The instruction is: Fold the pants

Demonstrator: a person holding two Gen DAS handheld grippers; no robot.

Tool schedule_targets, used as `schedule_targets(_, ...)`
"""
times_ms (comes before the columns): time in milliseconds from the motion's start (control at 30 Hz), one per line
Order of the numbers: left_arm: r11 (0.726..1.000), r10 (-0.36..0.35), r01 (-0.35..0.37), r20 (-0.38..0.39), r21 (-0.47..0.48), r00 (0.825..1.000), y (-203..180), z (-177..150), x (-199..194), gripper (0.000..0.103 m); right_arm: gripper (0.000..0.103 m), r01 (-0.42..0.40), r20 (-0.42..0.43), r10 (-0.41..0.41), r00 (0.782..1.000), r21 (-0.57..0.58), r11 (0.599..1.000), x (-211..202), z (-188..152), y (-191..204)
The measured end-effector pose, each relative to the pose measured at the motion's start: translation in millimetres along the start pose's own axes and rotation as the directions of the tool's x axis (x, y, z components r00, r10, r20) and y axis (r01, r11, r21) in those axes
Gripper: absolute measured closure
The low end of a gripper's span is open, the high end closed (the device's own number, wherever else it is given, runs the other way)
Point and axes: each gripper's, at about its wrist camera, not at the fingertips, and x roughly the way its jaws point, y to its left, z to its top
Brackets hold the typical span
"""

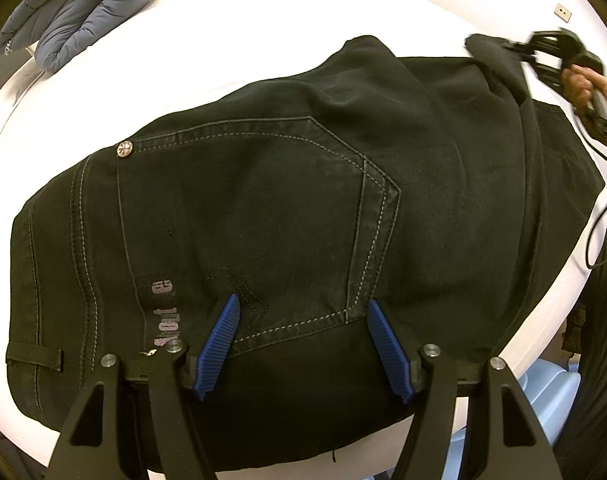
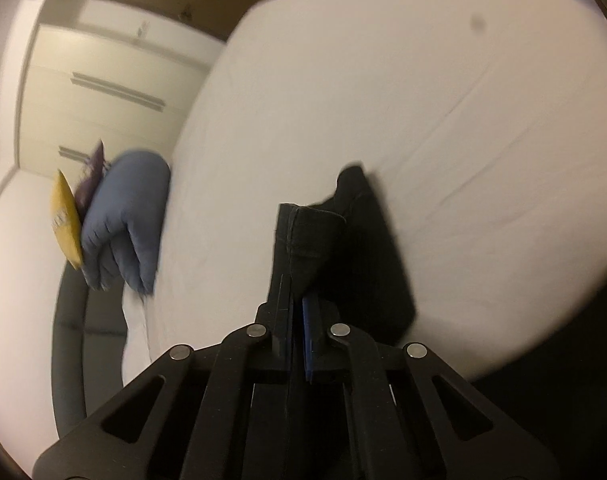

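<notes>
Black jeans (image 1: 287, 208) lie across the white bed (image 1: 263, 28), back pocket up, waistband at the left. My left gripper (image 1: 303, 312) is open, its blue pads (image 1: 223, 340) spread over the pocket's lower edge just above the cloth. My right gripper (image 2: 297, 304) is shut on the end of a black pant leg (image 2: 315, 236) and holds it lifted above the bed. In the left wrist view it shows at the far right (image 1: 515, 50), holding the leg end (image 1: 491, 56) above the jeans.
A folded blue quilt (image 1: 83, 12) lies at the far left of the bed; it also shows in the right wrist view (image 2: 127, 216) with a yellow cushion (image 2: 65, 220) beside it. A white wardrobe (image 2: 103, 92) stands behind. A light blue bin (image 1: 551, 396) sits beside the bed's near edge.
</notes>
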Motion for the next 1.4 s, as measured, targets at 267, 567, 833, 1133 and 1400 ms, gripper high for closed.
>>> schedule_targets(267, 1.0, 0.002, -0.002, -0.018, 0.011, 1.0, -5.0, 6.3, 3.1, 0.035, 0.101, 0.014, 0.217, -0.027, 0.976, 0.061, 0.998, -140.8, -49.6, -26.3)
schedule_targets(567, 1.0, 0.001, -0.001, -0.026, -0.017, 1.0, -6.4, 14.8, 6.0, 0.029, 0.101, 0.101, 0.233, -0.16, 0.959, 0.245, 0.964, -179.9, -116.1, -87.6)
schedule_targets(833, 0.999, 0.017, -0.018, -0.033, -0.039, 0.999, -19.9, 24.1, 13.9, 0.013, 0.101, 0.117, 0.25, -0.184, 0.951, 0.259, 0.959, -198.1, -134.7, -114.9)
schedule_targets(1133, 0.997, 0.029, -0.031, -0.034, -0.063, 0.999, -36.6, 36.8, 15.4, 0.012, 0.102, 0.133, 0.252, -0.204, 0.946, 0.272, 0.953, -212.7, -141.5, -132.8)
schedule_targets(1400, 0.997, 0.041, -0.042, -0.024, -0.067, 0.999, -48.0, 43.3, 30.2, 0.007, 0.101, 0.109, 0.157, -0.147, 0.977, 0.225, 0.968, -196.4, -137.4, -157.8)
